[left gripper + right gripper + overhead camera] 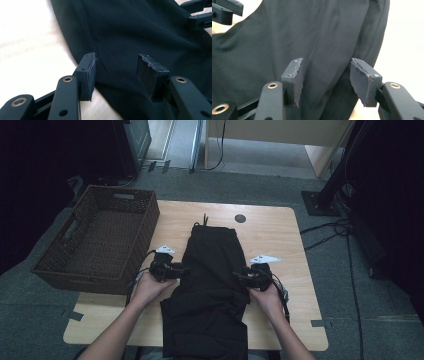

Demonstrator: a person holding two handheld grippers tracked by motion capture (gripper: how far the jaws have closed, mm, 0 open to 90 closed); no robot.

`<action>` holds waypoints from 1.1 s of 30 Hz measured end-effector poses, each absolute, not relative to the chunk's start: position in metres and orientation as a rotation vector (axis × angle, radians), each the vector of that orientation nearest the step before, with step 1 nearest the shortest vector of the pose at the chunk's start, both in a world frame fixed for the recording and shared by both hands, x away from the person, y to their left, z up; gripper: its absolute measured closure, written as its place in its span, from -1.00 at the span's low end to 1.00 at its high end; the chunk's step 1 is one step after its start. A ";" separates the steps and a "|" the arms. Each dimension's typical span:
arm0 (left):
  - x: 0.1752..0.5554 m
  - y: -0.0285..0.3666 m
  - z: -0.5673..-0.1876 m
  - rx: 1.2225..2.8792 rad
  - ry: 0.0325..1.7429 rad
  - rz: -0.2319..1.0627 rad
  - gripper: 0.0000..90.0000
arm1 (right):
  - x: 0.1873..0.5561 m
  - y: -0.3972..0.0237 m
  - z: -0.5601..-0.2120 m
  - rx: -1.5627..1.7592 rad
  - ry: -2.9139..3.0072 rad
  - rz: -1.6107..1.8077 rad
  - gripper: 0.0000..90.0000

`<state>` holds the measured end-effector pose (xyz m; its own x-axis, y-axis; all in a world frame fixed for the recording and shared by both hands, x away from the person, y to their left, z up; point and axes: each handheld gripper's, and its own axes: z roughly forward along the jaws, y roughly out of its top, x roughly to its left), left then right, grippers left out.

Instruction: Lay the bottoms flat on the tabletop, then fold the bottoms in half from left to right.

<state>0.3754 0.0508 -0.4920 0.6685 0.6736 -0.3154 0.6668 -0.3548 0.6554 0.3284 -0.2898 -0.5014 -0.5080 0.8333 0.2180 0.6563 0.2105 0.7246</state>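
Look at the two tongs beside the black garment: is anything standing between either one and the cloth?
Nothing visible does. The left tongs and right tongs sit at opposite edges of the black garment, jaws open, with cloth lying directly under and ahead of them. The brown basket stands off to the left.

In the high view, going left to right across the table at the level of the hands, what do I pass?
Brown wicker basket → left gripper, jaws open at the garment's left edge → black garment lying down the middle of the table → right gripper, jaws open at its right edge → bare wooden table.
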 end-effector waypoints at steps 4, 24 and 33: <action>0.392 0.045 -0.494 2.108 1.024 0.004 0.10 | 0.345 -0.291 -0.500 1.428 2.262 1.190 0.01; 0.443 0.029 -0.494 2.114 1.059 -0.006 0.03 | 0.399 -0.285 -0.498 1.486 2.201 1.190 -0.11; 0.452 0.023 -0.494 2.140 1.062 0.006 0.00 | 0.409 -0.278 -0.504 1.490 2.220 1.135 -0.24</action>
<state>0.4518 0.0227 -0.4944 0.6583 0.6903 -0.3001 0.6870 -0.3880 0.6145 0.4091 -0.2777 -0.5036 -0.4529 0.8650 0.2160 0.6817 0.1798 0.7092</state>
